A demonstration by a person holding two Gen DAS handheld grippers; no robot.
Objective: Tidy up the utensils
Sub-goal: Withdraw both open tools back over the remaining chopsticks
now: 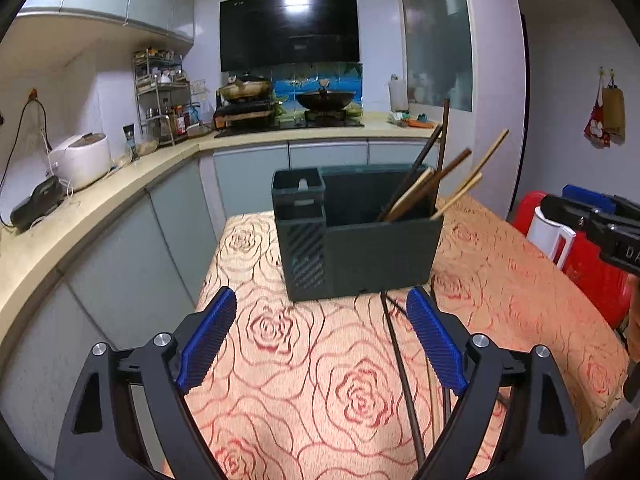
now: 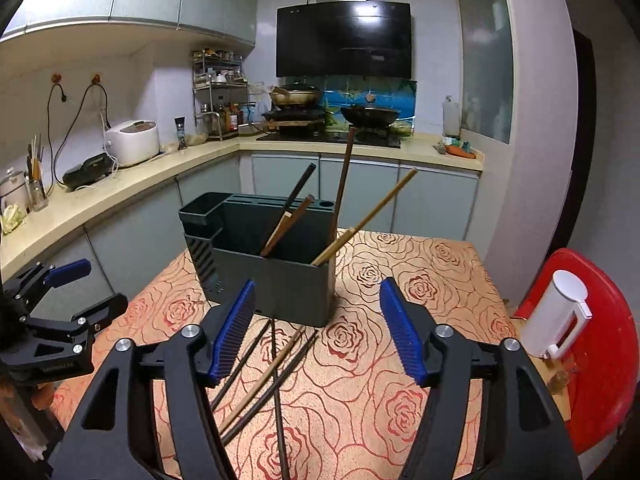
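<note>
Rose-patterned cloth covers the table in a small kitchen. Nearest the right wrist camera, the right gripper has its blue-padded jaws spread wide and holds nothing; loose chopsticks lie crossed on the cloth beneath and between its fingers. The left gripper is likewise wide and empty, with dark chopsticks beside its right finger. Farther on stands the dark green utensil holder, several chopsticks leaning in its large compartment. Behind are the counter, a rice cooker, a wok and the range hood.
</note>
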